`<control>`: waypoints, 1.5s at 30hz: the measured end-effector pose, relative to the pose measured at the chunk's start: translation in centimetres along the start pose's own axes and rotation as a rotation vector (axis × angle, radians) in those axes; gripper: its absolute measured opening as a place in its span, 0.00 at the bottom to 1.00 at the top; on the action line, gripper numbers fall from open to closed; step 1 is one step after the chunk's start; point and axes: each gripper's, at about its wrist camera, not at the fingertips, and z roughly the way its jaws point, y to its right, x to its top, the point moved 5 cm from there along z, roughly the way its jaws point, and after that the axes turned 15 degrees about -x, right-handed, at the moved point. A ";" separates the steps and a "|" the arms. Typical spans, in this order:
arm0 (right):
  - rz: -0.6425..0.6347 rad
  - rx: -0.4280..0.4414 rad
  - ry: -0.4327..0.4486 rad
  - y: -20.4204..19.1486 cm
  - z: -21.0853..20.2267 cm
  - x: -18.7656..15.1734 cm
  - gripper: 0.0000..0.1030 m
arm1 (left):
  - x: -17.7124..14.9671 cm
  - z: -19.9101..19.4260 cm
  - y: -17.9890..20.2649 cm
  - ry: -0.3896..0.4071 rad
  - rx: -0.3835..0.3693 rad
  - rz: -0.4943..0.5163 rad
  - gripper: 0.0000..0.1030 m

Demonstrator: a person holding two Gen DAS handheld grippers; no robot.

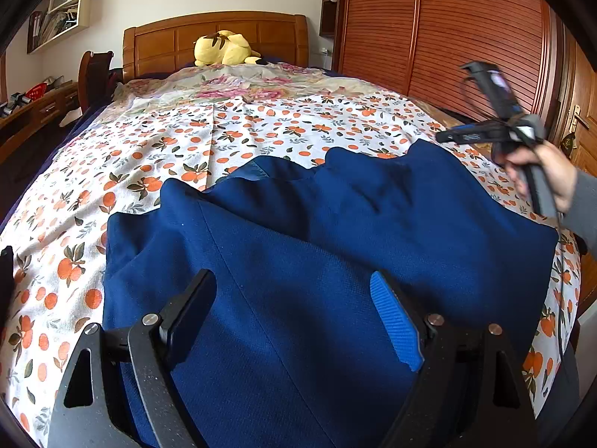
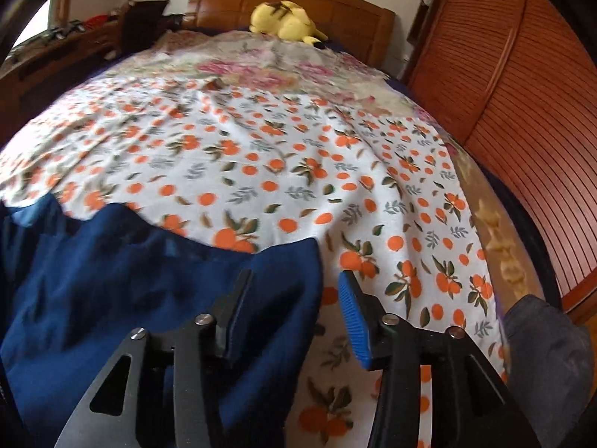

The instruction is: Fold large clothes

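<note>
A blue garment [image 1: 298, 261] was spread beneath the wide-open left gripper [image 1: 294, 306]; its lower part was cut off. The right gripper [image 2: 294, 298], parted, held nothing.

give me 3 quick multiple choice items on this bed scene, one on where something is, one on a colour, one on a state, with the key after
1. Where is the yellow plush toy?
A. on the blue garment
B. at the wooden headboard
C. on the floor

2. What colour is the garment on the bed?
A. dark blue
B. red
C. grey

3. How do the right gripper jaws stand?
A. clamped on the garment
B. clamped on the sheet
C. open, holding nothing

Key: 1 B, the toy lies at the far end against the headboard. 2 A, the cloth on the orange-print sheet is dark blue. 3 C, a clear gap shows between the fingers, with garment edge and sheet beneath.
</note>
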 end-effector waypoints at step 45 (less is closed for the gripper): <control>-0.105 0.432 0.055 -6.1 -11.3 -15.5 0.50 | -2.9 -9.2 4.2 0.106 0.095 0.004 0.83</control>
